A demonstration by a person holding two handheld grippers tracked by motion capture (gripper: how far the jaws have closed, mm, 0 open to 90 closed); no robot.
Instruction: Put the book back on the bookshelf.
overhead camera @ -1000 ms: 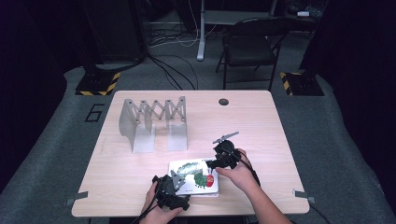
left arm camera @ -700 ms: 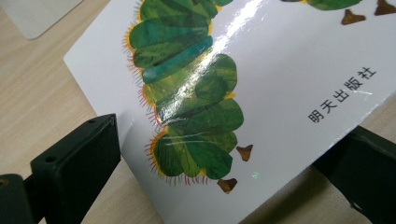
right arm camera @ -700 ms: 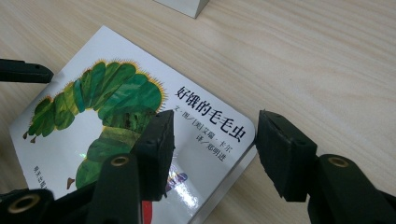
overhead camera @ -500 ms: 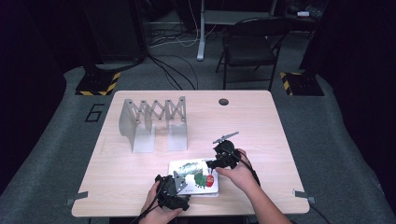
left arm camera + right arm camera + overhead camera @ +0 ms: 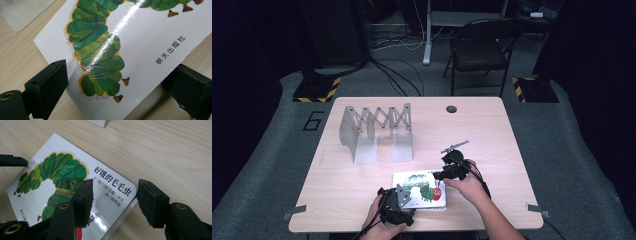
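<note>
While the book (image 5: 419,189) lies flat at the table's (image 5: 362,185) near edge, both grippers straddle its corners. Left gripper (image 5: 398,207): jaws have just been closing a little from full spread; book's near corner (image 5: 105,75) sits between them, pads not yet pressing, so released. Hand unmoved since the earlier frames. Right gripper (image 5: 447,172): half-open over the book's right corner (image 5: 112,192), one jaw above the cover, one off the edge; no clamp. Rack (image 5: 377,130) stands well apart, behind. Judgement: left grip is starting; lift not yet begun.
</note>
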